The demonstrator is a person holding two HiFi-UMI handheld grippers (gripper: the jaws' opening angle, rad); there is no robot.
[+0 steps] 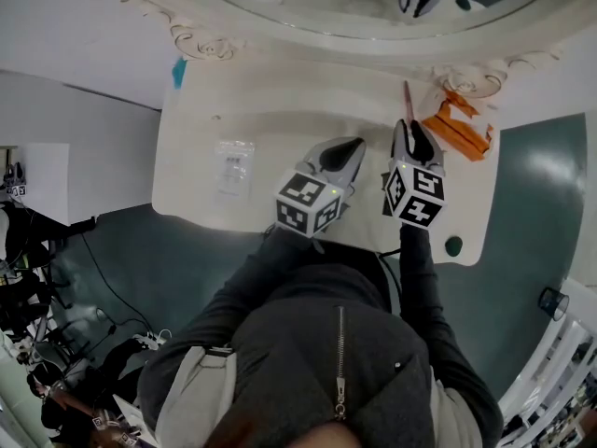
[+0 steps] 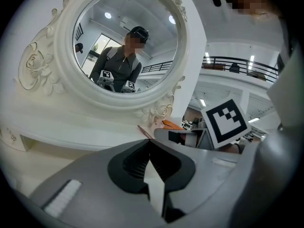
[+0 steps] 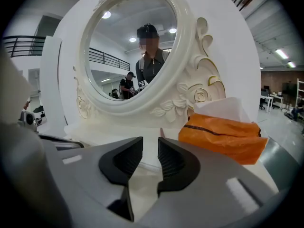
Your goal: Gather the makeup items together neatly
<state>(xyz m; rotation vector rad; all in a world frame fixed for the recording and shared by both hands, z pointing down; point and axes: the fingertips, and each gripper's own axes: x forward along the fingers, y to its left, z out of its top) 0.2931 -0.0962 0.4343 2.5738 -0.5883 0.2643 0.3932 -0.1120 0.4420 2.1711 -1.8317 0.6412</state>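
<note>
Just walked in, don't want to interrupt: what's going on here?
A person holds two grippers over the white dressing table, facing its oval mirror. The left gripper is shut and empty; the right gripper has its jaws slightly apart, nothing between them. A brown pencil lies just ahead of the right gripper beside an orange tissue pack; a clear packet lies apart, at the left.

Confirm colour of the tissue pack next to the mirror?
Orange tissue pack, with a white tissue poking out the top. It shows best in the right gripper view.
</note>
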